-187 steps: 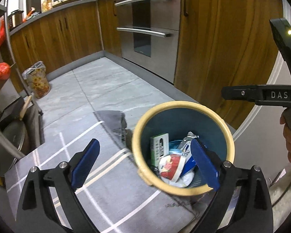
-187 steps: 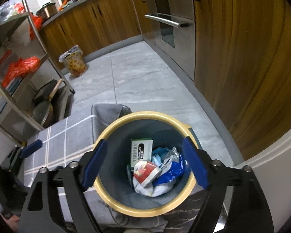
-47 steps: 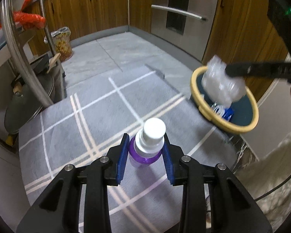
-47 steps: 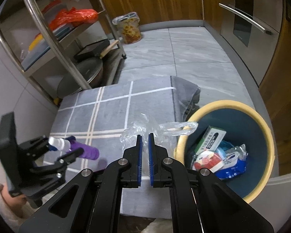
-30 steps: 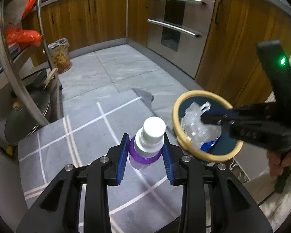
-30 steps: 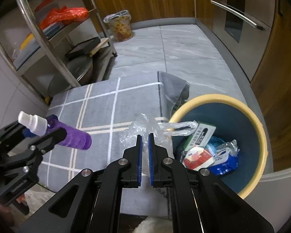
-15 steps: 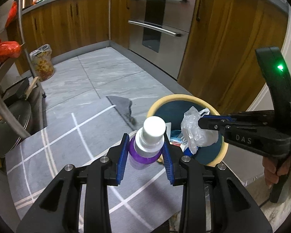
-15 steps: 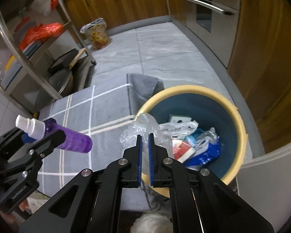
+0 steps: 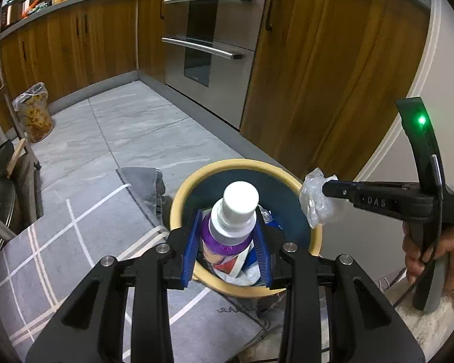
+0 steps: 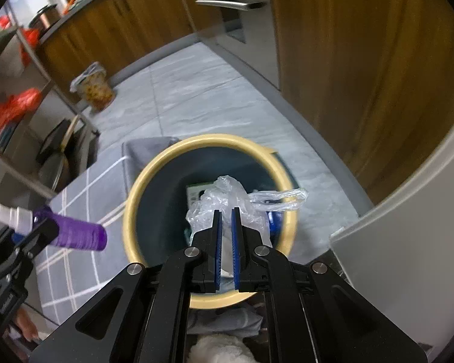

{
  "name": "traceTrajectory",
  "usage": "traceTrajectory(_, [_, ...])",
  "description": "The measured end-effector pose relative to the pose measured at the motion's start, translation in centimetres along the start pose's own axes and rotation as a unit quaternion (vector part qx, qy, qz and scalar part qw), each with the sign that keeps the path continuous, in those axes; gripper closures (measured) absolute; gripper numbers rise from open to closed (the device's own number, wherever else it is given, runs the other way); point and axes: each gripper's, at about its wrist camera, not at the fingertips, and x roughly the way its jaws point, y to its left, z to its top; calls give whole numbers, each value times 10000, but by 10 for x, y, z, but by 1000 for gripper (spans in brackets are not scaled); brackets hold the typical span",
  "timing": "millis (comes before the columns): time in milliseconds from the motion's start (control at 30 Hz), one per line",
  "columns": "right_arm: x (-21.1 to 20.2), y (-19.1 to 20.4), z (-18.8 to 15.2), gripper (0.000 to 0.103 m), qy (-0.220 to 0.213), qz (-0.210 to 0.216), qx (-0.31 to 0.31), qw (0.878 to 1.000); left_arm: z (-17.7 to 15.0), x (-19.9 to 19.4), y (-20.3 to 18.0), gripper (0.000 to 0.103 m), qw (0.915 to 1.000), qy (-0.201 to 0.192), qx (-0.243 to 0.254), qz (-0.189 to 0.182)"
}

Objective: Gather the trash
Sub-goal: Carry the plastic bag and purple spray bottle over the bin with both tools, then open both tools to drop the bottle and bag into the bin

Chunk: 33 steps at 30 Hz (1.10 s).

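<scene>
A purple spray bottle [image 9: 230,229] with a white cap sits between the blue pads of my left gripper [image 9: 227,227], which is shut on it above the trash bin [image 9: 183,195]. The bin is dark blue inside with a yellow rim and holds several wrappers. In the right wrist view my right gripper [image 10: 226,211] is shut on a crumpled clear plastic bag [image 10: 227,201], held over the bin [image 10: 133,199]. The bottle [image 10: 75,233] shows there at the left, level with the bin's rim. The left wrist view has the right gripper [image 9: 327,187] and bag [image 9: 316,199] at the bin's right rim.
A grey checked rug [image 9: 60,242] lies on the tiled floor left of the bin. Wooden cabinets [image 9: 333,69] and an oven [image 9: 208,45] stand behind it. A metal rack [image 10: 21,157] with pans is at the left, a small lined bin [image 9: 34,115] beyond it. A white wall corner [image 10: 408,227] is at the right.
Both grippers have moved across the rug toward the bin. The bottle now hangs over the bin's opening, and the plastic bag has shifted over the bin's inside. Both grips are unchanged.
</scene>
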Motion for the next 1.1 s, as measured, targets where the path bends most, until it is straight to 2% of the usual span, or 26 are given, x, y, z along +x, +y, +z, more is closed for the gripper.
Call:
traceTrajectory(167, [2, -7, 6, 96, -106, -121, -17, 9999, -3, 15, -8, 70, 9999, 93, 142, 16])
traceTrajectory(500, [6, -19, 21, 96, -136, -171, -272, 9994, -17, 62, -27, 70, 9975, 568, 378, -170])
traceTrajectory(700, [23, -15, 20, 96, 169, 91, -121, 9997, -19, 86, -34, 70, 9963, 730, 445, -128])
traceTrajectory(867, [49, 0, 20, 96, 577, -7, -173, 9982, -28, 113, -32, 70, 9937, 1014, 463, 82])
traceTrajectory(1067, [58, 11, 29, 96, 602, 122, -165, 9980, -32, 125, -27, 70, 9925, 1128, 445, 147])
traceTrajectory(1100, [57, 12, 31, 92, 571, 155, -163, 9981, -32, 125, -27, 70, 9926, 1111, 462, 155])
